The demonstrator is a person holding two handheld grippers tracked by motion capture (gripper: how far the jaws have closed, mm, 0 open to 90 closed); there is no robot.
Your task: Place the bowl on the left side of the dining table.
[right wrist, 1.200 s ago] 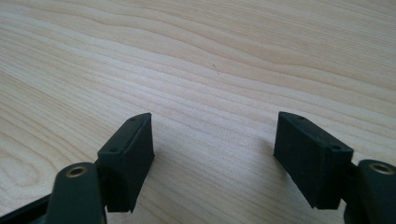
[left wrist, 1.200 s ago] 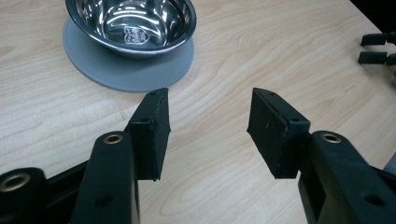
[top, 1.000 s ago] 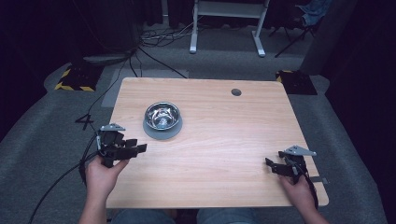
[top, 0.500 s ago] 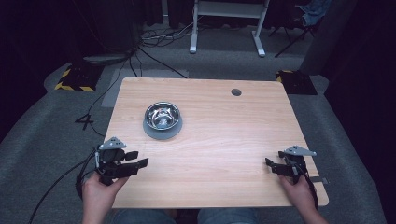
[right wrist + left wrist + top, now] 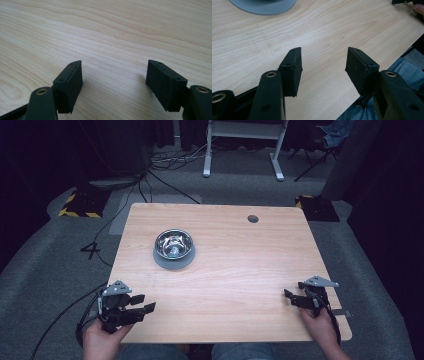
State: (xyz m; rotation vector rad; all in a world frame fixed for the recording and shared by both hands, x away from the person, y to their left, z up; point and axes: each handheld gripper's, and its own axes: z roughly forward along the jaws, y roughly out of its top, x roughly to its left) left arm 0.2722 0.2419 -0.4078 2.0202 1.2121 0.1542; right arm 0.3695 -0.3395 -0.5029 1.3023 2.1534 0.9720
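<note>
A shiny metal bowl [image 5: 173,244] stands on a grey round saucer [image 5: 166,262] on the left half of the wooden table [image 5: 235,270]. My left gripper [image 5: 143,303] hovers at the table's near left corner, jaws wide apart with nothing between them. In the left gripper view the gripper [image 5: 323,62] points across bare wood, with the saucer's edge [image 5: 264,5] at the top. My right gripper [image 5: 290,298] rests near the front right corner, open and empty. The right gripper view has its gripper [image 5: 113,75] over plain wood grain.
A small round cable hole [image 5: 253,218] sits near the table's far right edge. Beyond the table are cables on grey carpet, a white stand's legs [image 5: 242,150] and yellow-black striped floor plates [image 5: 80,202]. The person's jeans [image 5: 404,72] lie below the table's front edge.
My left gripper has drawn back toward the near left corner, away from the bowl, and dropped slightly. The right gripper has stayed where it was.
</note>
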